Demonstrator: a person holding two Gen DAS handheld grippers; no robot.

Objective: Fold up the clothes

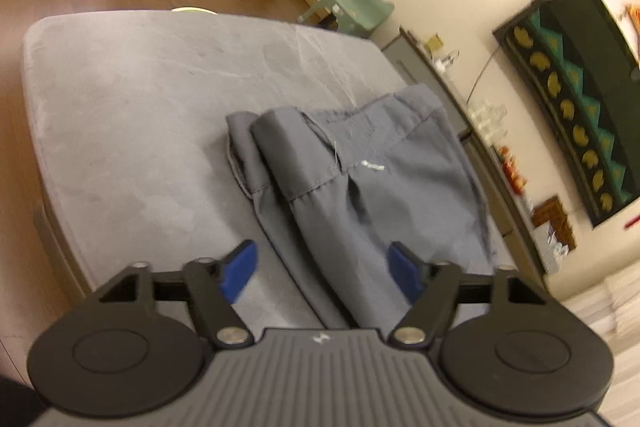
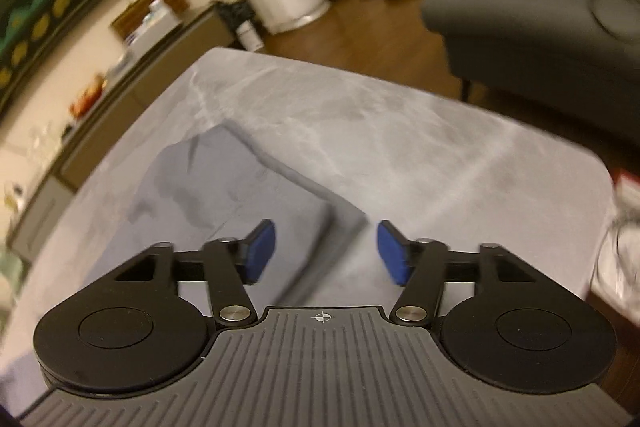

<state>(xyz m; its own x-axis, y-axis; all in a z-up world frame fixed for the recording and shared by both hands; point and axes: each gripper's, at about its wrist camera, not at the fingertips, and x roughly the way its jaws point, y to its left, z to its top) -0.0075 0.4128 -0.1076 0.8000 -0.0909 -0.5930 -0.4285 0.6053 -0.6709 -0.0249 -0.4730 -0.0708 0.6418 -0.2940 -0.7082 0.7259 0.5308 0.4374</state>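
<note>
Hand-held gripper (image 1: 322, 269) tilted over trousers (image 1: 360, 187)

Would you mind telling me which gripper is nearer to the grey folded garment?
Left, probably. The left gripper hangs open directly over the garment, cloth showing between its pads. The right gripper is open over the garment's corner edge, partly above the grey table.
</note>
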